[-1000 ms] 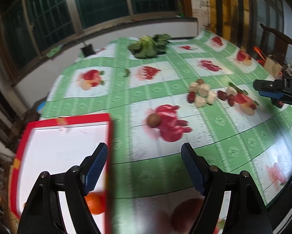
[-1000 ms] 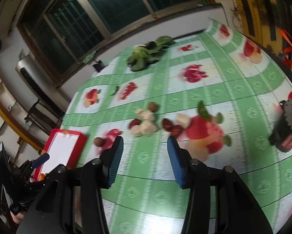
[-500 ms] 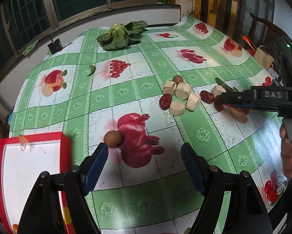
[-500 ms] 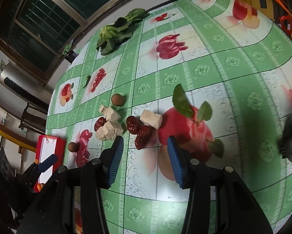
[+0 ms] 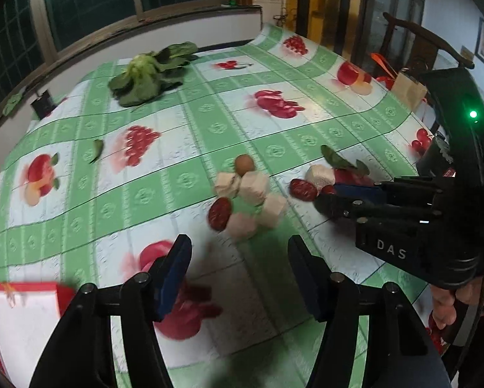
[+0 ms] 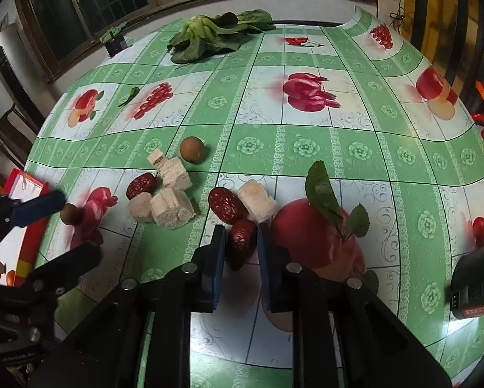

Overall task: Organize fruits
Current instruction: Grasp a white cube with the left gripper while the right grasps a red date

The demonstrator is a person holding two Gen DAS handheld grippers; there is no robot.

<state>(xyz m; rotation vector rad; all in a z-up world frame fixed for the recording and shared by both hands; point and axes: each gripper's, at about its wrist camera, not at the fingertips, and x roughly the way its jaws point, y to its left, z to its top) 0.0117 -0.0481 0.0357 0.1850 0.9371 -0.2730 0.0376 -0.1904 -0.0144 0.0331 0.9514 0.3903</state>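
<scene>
Now my right hand-held gripper [image 6: 241, 242] has just closed its blue pads on a wrinkled red date [image 6: 241, 243] lying on the counter [image 6: 306, 148], which wears a green checked cloth printed with fruit. A second date [image 6: 226, 204] lies just behind it, touching a pale cube [image 6: 257, 201]; a third date [image 6: 140, 185] sits beside a cluster of more cubes [image 6: 170, 207], with a round brown fruit [image 6: 192, 149] behind them. My left hand-held gripper [image 5: 238, 271] has been narrowing but holds nothing, its pads apart above the cloth. At far left, the red-rimmed white tray [image 6: 14, 226] holds small orange fruits, another brown fruit [image 6: 69, 214] just beside it. Leafy greens [image 6: 209, 34] lie at the far edge.
</scene>
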